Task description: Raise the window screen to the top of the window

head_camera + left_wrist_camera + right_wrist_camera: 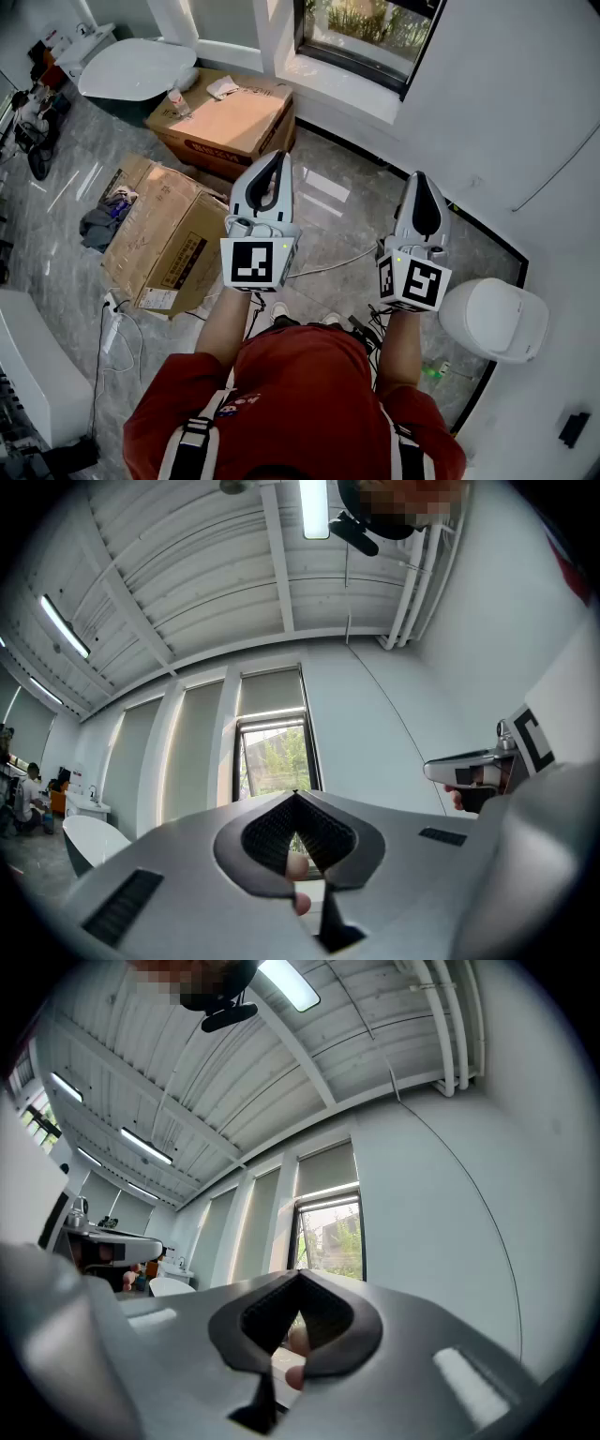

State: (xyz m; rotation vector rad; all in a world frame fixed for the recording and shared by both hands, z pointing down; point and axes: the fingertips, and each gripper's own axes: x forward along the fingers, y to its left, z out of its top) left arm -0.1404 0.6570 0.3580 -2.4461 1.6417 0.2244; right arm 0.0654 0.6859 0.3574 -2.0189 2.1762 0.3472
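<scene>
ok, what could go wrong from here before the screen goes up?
The cable lies on the floor between the feet and the window: trip risk. The left gripper and right gripper are both shut, so they must open before taking the window screen, whose edge sits high.

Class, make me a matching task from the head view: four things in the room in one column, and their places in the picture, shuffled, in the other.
1 bathtub
2 toilet
3 window
4 closed cardboard box

A lower right, beside the right gripper
B top edge, right of centre
C just beyond the left gripper
D upper left

Pairs: 1-D, 2-A, 3-B, 4-C.
</scene>
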